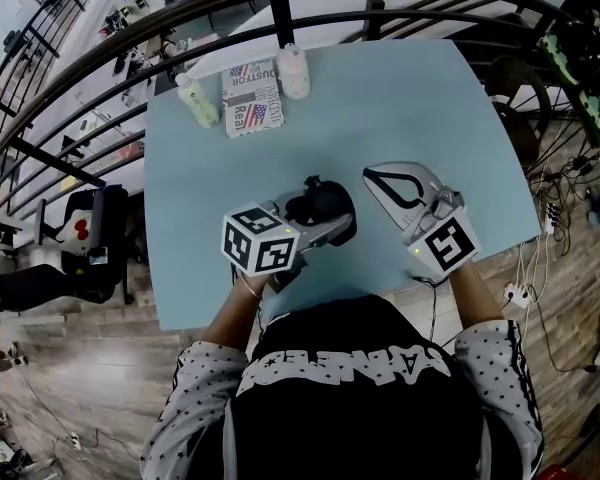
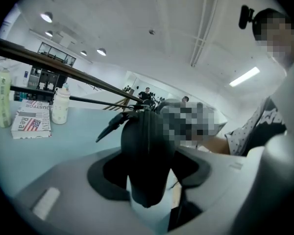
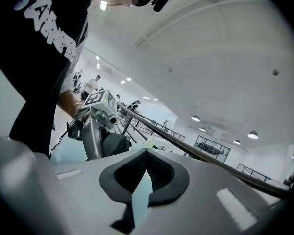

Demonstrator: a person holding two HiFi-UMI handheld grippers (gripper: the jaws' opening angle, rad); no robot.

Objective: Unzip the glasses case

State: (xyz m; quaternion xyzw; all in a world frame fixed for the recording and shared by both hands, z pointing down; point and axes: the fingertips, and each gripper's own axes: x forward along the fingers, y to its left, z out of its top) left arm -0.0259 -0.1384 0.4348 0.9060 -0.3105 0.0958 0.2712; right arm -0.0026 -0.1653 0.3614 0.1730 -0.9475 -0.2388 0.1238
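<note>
The black glasses case is held just above the light blue table, near its front edge. My left gripper is shut on it. In the left gripper view the case stands upright between the grey jaws, and its zip pull tab sticks out to the left. My right gripper hovers just right of the case, apart from it. Its jaws are shut with nothing between them. The right gripper view also shows the left gripper and the dark case to the left.
At the table's far side stand a white bottle, a pale green bottle and a printed box with a flag. A dark curved railing runs behind the table. Cables and a power strip lie on the floor at right.
</note>
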